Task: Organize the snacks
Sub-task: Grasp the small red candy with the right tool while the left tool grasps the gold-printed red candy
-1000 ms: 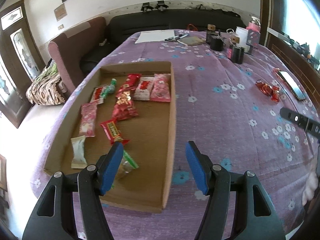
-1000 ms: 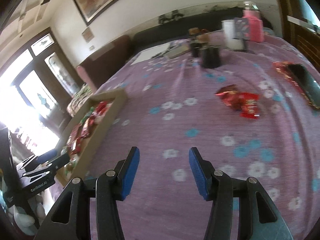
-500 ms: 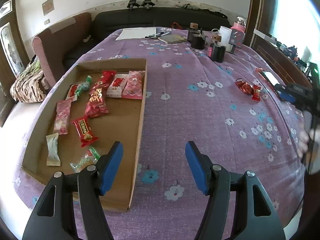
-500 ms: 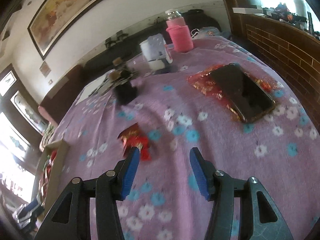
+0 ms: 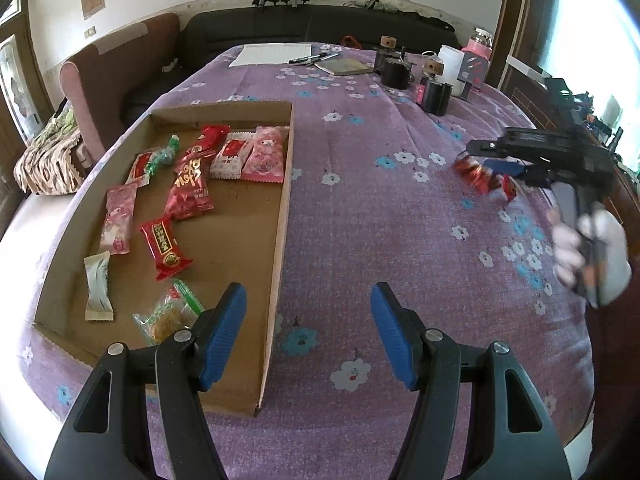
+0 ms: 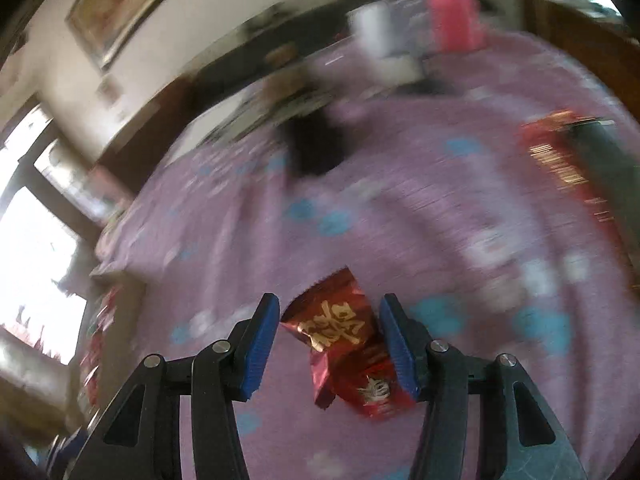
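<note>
Two grippers over a purple-clothed counter (image 5: 360, 208) with a cardboard tray (image 5: 280, 240) at left.
Left gripper (image 5: 308, 332) jaws half open, empty, by the tray's right wall; right gripper (image 6: 328, 340) jaws open around red snack packets (image 6: 348, 344), blurred surroundings.

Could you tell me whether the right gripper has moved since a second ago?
Yes. In its own wrist view, the right gripper has closed in on the red snack packets lying on the purple tablecloth; they now sit between its open jaws.

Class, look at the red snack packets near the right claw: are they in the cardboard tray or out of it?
Out. The red snack packets lie on the purple tablecloth between the right claw's open fingers, well apart from the cardboard tray.
</note>
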A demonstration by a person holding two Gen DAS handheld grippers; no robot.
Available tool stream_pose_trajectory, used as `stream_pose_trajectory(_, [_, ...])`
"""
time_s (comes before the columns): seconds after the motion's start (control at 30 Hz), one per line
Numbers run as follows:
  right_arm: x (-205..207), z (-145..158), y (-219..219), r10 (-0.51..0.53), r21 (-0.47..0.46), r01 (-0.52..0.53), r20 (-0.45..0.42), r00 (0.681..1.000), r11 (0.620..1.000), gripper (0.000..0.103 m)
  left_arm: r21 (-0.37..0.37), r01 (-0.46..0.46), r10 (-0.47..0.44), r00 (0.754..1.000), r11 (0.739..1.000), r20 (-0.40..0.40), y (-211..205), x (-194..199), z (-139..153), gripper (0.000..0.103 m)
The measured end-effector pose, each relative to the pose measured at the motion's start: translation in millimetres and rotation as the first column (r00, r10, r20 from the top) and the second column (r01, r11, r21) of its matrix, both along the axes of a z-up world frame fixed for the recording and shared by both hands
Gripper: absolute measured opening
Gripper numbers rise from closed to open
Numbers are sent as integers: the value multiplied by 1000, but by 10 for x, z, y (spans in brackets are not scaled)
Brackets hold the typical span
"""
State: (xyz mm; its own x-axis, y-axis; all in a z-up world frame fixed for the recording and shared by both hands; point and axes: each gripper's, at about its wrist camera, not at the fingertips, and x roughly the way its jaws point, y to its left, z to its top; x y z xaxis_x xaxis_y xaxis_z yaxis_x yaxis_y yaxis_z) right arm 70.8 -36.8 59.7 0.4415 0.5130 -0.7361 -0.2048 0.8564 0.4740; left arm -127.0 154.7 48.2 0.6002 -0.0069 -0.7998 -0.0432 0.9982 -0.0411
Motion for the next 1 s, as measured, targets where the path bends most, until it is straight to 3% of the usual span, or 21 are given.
stream_pose_trajectory(0.1, [-231,106,82,169,168,-166,-4,986,972,54,-21,1,-1,1000,1000,-5,17,14,-20,64])
stream_pose_trajectory(0.2, [-445,257,-142,90,196,-99,55,994,976,54,-36,9,-10,1000,999,-13,0,31,-39,64])
stream_pose_trajectory(0.37, [-562,193,-318,-65,-32,68,91,994,997,58,-39,25,-26,999,999,-24,-76,44,-58,64])
stream_pose_trajectory(0.5, [-633,21,-249,-68,-89,76,89,994,993,58,-60,15,-16,1000,998,-20,-68,33,-17,64])
stream_pose_trajectory(0.63, [-740,8,-48,-3,-175,25,125,992,984,58,-58,30,-28,999,998,27,-140,15,105,64])
stream_pose_trajectory(0.73, [-738,-43,132,20,-275,17,132,991,961,51,-39,46,-45,998,998,35,-240,70,125,64])
stream_pose_trajectory(0.83, [-774,-77,141,2,-351,52,152,988,935,25,-45,70,-69,998,997,12,-356,183,79,64])
stream_pose_trajectory(1.0, [-729,-67,-140,-99,-293,135,136,986,946,24,-122,106,-113,992,987,-51,-562,436,-40,64])
